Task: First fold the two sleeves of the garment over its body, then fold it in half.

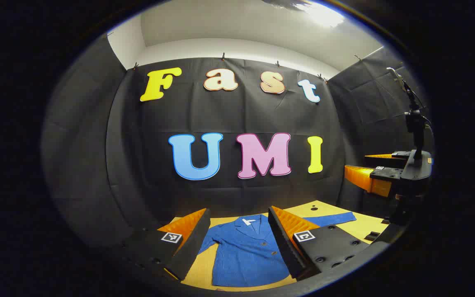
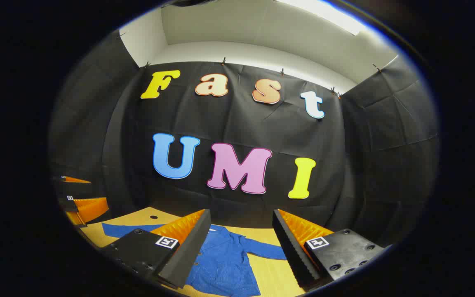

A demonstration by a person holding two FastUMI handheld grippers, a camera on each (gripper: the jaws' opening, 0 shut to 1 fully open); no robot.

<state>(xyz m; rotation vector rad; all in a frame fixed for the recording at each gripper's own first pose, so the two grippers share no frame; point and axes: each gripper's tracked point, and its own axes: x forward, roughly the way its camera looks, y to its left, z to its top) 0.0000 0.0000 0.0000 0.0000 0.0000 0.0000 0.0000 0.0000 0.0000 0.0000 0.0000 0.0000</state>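
Garment [image 1: 243, 251] lies flat on the yellow worktop [image 1: 369, 227], sleeves spread sideways, below both grippers, whose jaws stand released.

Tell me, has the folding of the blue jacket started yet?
Not yet. The blue jacket lies flat and open on the yellow table, and its sleeve is stretched out to the side, not over the body. Both claws, left and right, hover open above it, holding nothing. Still to do: fold both sleeves in, then fold the jacket in half.
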